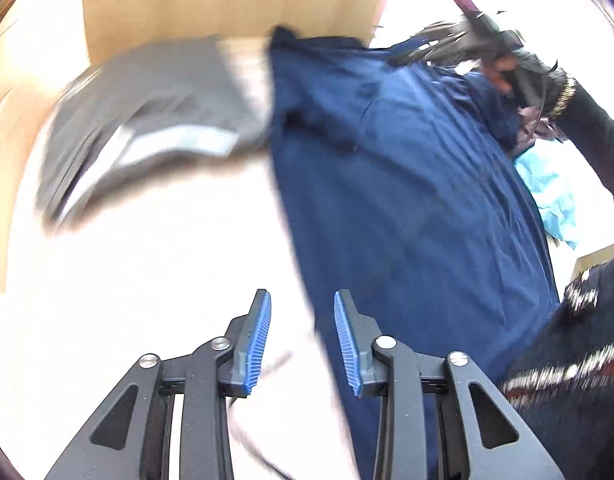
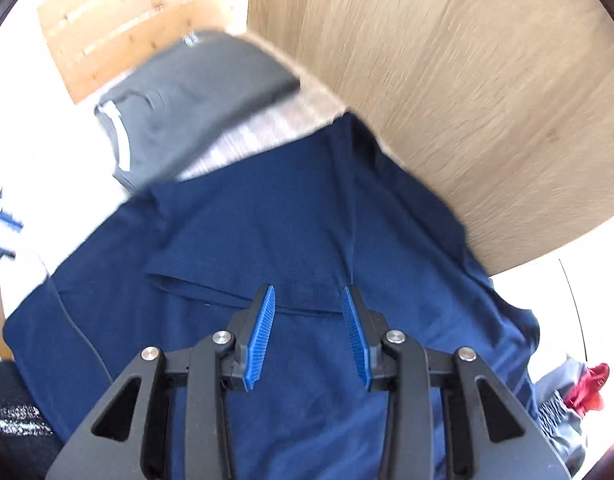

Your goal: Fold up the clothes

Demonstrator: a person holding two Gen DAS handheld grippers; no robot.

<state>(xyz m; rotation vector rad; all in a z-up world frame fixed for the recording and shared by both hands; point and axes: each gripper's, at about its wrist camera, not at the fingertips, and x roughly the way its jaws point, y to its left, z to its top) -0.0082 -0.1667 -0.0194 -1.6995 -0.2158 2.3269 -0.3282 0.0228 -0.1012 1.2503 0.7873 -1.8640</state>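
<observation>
Both grippers' jaws apart above shirt (image 2: 307, 216)

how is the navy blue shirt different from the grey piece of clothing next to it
The navy shirt is plain dark blue; the grey garment is charcoal with a white stripe. The navy shirt lies spread out, with one flap turned over; the grey garment looks folded into a compact block. Both open grippers, left and right, hover at the navy shirt; neither is at the grey garment. Both rest on the same pale surface.
</observation>
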